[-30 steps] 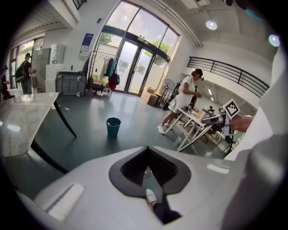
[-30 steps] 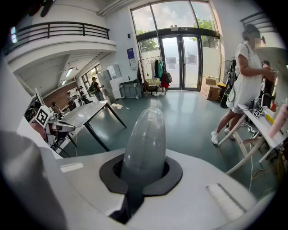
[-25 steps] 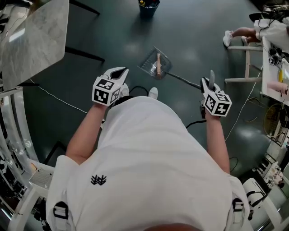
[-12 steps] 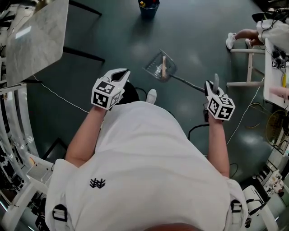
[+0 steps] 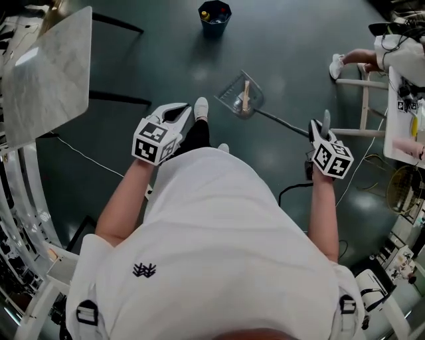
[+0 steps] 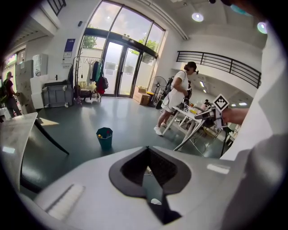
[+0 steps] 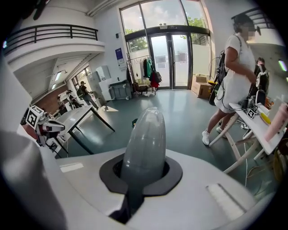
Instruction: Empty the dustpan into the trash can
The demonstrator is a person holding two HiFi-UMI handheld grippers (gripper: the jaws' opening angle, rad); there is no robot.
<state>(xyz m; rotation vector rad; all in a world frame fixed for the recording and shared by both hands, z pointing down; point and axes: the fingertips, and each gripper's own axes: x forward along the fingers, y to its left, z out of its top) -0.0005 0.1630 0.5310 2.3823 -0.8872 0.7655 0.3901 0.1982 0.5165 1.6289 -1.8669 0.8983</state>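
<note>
My right gripper [image 5: 325,128] is shut on the grey handle [image 7: 146,139] of the dustpan, and the handle's rounded end sticks up past the jaws. The clear dustpan [image 5: 242,99] hangs out ahead over the dark floor, with a wooden stick and bits of debris in it. Farther ahead stands the dark teal trash can [image 5: 214,13], seen also in the left gripper view as the trash can [image 6: 105,137]. My left gripper [image 5: 174,111] is held at the left, apart from the dustpan; its jaws meet with nothing between them, as the left gripper [image 6: 147,150] view shows.
A marble-topped table [image 5: 46,73] stands at the left. A white trestle table [image 5: 404,80] is at the right, with a person's shoe [image 5: 335,65] beside it. Cables lie on the floor. My own shoe [image 5: 200,107] is ahead of my body. A person [image 6: 177,96] stands by that table.
I have walked forward: the trash can has come nearer in the head view. The dustpan has travelled with my right gripper. One shoe has stepped ahead.
</note>
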